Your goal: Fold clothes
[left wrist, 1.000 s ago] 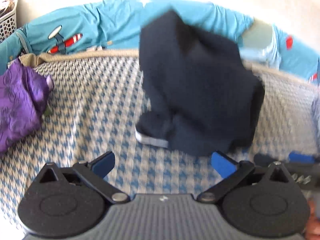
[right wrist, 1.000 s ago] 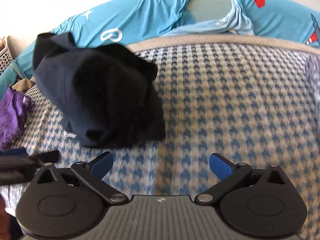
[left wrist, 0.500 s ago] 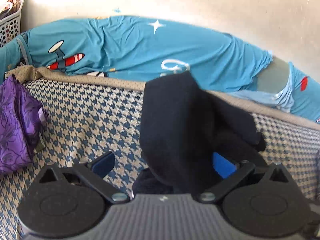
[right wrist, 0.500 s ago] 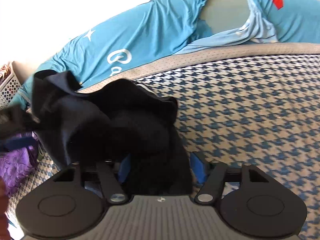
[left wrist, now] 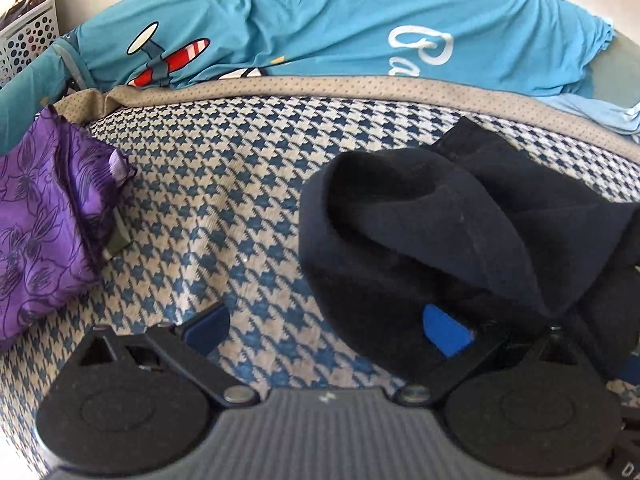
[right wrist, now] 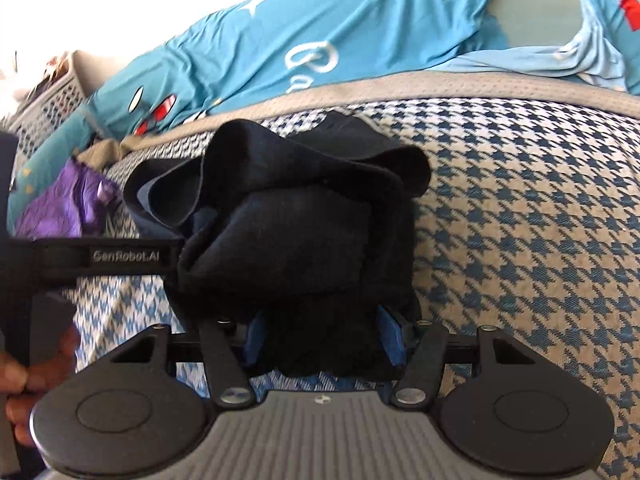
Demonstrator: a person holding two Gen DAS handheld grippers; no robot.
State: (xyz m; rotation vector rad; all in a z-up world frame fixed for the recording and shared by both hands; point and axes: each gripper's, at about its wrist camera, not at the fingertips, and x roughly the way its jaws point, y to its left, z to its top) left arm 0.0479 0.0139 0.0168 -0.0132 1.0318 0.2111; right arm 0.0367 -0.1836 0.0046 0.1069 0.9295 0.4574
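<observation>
A crumpled navy-black garment point(right wrist: 304, 216) lies bunched on the houndstooth bed cover point(right wrist: 540, 220). My right gripper point(right wrist: 322, 336) is shut on the near end of that bunch, one blue pad on each side of the cloth. In the left wrist view the same garment point(left wrist: 420, 232) sits right of centre, and its near edge drapes over the right fingertip point(left wrist: 444, 334). My left gripper point(left wrist: 326, 332) is open, with mostly bed cover between its fingers. From the right wrist view the left gripper's black body point(right wrist: 92, 258) reaches the garment from the left, held by a hand point(right wrist: 24, 380).
A purple floral garment point(left wrist: 40, 220) lies at the left of the bed. Turquoise bedding with an airplane print point(left wrist: 320, 20) runs along the far side against the wall. A white perforated laundry basket point(left wrist: 28, 40) stands at the far left. Bare cover point(left wrist: 220, 200) lies between the two garments.
The dark garment dropped into a heap and both grippers came in close. The right gripper's fingers closed from wide open onto its near end. The left gripper stayed open.
</observation>
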